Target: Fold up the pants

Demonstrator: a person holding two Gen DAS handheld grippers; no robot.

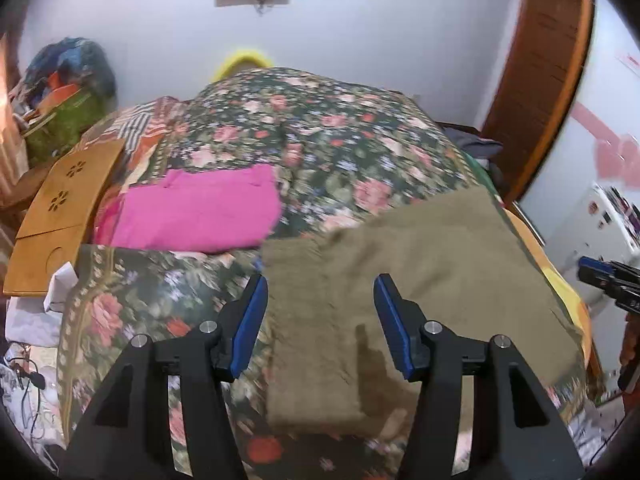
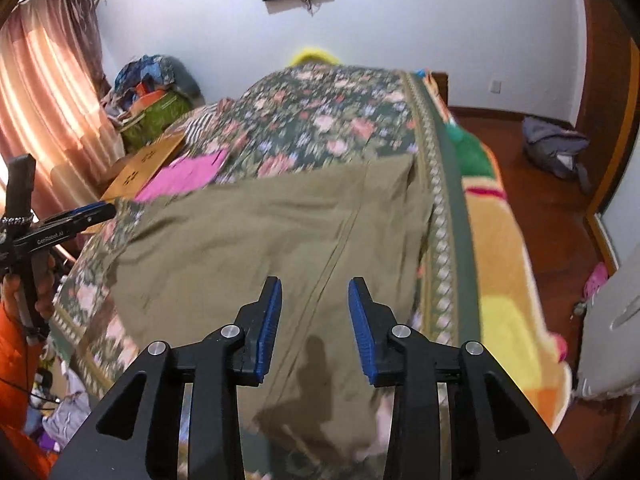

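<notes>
Olive-green pants [image 1: 420, 280] lie spread on the floral bedspread [image 1: 300, 132], near the bed's front right corner. They also show in the right wrist view [image 2: 260, 248], with a seam running down the middle. My left gripper [image 1: 320, 300] is open and empty, hovering above the pants' left part. My right gripper [image 2: 314, 304] is open and empty above the pants' near end. The right gripper shows at the right edge of the left wrist view [image 1: 612, 280]. The left gripper shows at the left edge of the right wrist view [image 2: 80, 218].
A folded pink garment [image 1: 200, 212] lies on the bed to the left. A wooden lap tray [image 1: 60, 216] sits at the bed's left edge. Bags are piled [image 1: 68, 92] at the far left. A yellow-orange blanket [image 2: 508, 264] hangs over the right side. A grey bag [image 2: 556, 148] lies on the wooden floor.
</notes>
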